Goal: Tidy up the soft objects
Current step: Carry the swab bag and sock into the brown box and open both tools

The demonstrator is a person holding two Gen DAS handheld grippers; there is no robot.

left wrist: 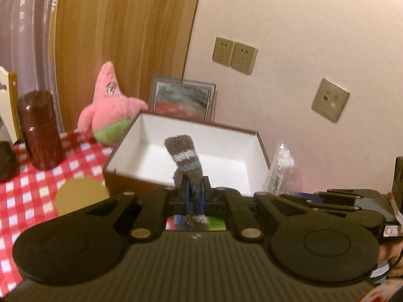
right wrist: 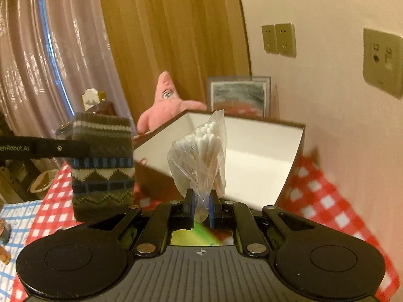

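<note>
My left gripper point(left wrist: 195, 196) has its jaws clamped on a grey, blue and white patterned knitted sock point(left wrist: 187, 166), which hangs limp in the air. My right gripper point(right wrist: 200, 202) pinches a clear plastic bag of white cotton swabs point(right wrist: 201, 151). Beyond both, on the red-checked desk point(left wrist: 37, 188), sits an open brown box with a white inside point(left wrist: 224, 156), and a pink star-shaped plush toy point(left wrist: 112, 105) behind.

Left wrist view: mounted just behind the left tool point(left wrist: 195, 196), tilted downward, close on the open box point(left wrist: 191, 151) at 12 o'clock. Right wrist view: same mounting behind the right tool point(right wrist: 201, 202), same downward tilt, box point(right wrist: 264, 148) near. Shared: box, pink plush point(left wrist: 110, 108), picture frame point(left wrist: 182, 98), wall sockets point(left wrist: 234, 54), checked tabletop point(left wrist: 32, 191).
</note>
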